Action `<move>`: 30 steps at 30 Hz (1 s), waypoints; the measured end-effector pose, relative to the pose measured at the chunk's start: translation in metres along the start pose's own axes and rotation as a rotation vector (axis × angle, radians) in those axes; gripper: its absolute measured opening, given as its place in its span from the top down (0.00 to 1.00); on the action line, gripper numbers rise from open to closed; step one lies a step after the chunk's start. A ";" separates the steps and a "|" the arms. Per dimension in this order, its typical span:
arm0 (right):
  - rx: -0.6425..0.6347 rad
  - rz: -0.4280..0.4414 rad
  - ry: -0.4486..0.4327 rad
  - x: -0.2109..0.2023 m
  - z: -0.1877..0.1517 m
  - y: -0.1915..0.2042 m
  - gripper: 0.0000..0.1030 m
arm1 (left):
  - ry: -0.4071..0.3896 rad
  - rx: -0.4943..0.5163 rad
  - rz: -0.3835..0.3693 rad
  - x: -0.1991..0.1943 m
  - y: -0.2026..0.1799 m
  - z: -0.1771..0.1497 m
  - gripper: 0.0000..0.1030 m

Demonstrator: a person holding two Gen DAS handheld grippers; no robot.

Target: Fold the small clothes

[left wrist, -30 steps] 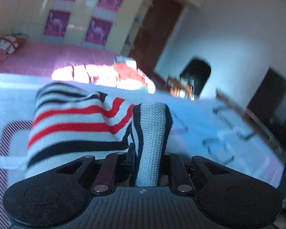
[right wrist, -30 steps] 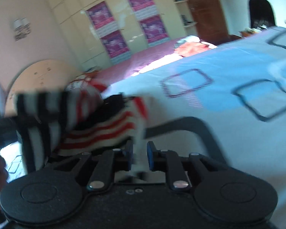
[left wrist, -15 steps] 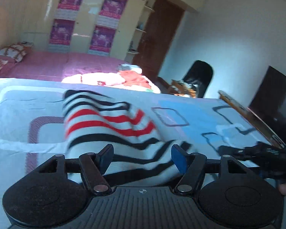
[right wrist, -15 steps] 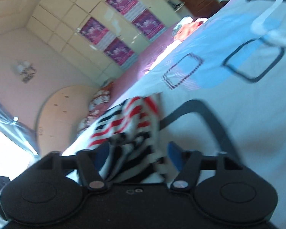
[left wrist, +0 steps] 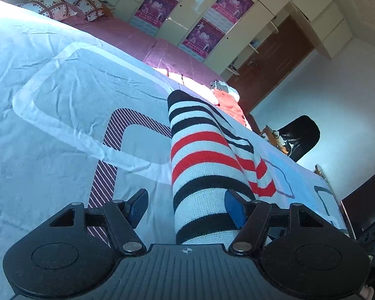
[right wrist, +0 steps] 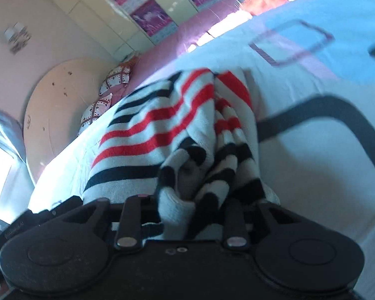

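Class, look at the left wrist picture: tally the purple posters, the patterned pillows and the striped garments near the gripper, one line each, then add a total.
Purple posters: 3
Patterned pillows: 2
Striped garment: 1
Total: 6

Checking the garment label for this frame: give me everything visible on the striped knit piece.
The striped knit garment is white with black and red bands, a ribbed, soft-looking knit. It lies on the light blue patterned bedsheet, partly folded, layers overlapping. In the left wrist view it runs out between the spread fingers of the left gripper, close against one pad, not clamped. In the right wrist view its near end is bunched between the right gripper, whose jaws have just been closing on it; that view is blurred.
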State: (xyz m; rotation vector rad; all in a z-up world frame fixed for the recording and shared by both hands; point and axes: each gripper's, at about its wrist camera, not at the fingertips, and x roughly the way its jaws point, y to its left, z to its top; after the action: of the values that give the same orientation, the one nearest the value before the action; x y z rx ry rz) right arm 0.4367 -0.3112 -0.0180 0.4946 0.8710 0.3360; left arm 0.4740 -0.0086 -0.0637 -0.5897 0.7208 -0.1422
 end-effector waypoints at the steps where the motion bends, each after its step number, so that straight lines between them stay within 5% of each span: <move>1: -0.045 -0.006 -0.030 -0.004 -0.002 0.006 0.85 | 0.000 0.008 0.004 0.004 -0.002 0.003 0.36; 9: -0.306 0.061 -0.277 -0.061 -0.019 0.037 0.85 | 0.008 0.045 0.007 0.015 -0.008 0.016 0.36; 13: -0.106 -0.039 -0.102 -0.019 -0.025 -0.014 0.84 | 0.044 0.123 0.021 0.029 -0.023 0.014 0.36; 18: -0.012 0.007 -0.102 -0.020 -0.019 -0.025 0.73 | 0.059 0.190 0.037 0.035 -0.034 0.015 0.36; 23: -0.145 -0.042 -0.154 -0.023 -0.015 0.000 0.83 | 0.038 0.187 0.039 0.032 -0.035 0.015 0.36; 25: -0.172 -0.002 -0.221 -0.039 -0.012 0.007 0.84 | 0.023 0.220 0.018 0.030 -0.041 0.013 0.52; 27: -0.164 0.030 -0.253 -0.048 -0.010 0.005 0.84 | 0.021 0.239 0.007 0.030 -0.046 0.011 0.53; 30: -0.138 -0.013 -0.196 -0.035 -0.012 -0.011 0.83 | 0.037 0.243 0.016 0.035 -0.048 0.006 0.52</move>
State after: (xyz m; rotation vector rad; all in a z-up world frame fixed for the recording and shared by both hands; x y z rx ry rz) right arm 0.4072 -0.3337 -0.0081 0.3862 0.6554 0.3278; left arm 0.5076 -0.0565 -0.0535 -0.3495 0.7315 -0.2227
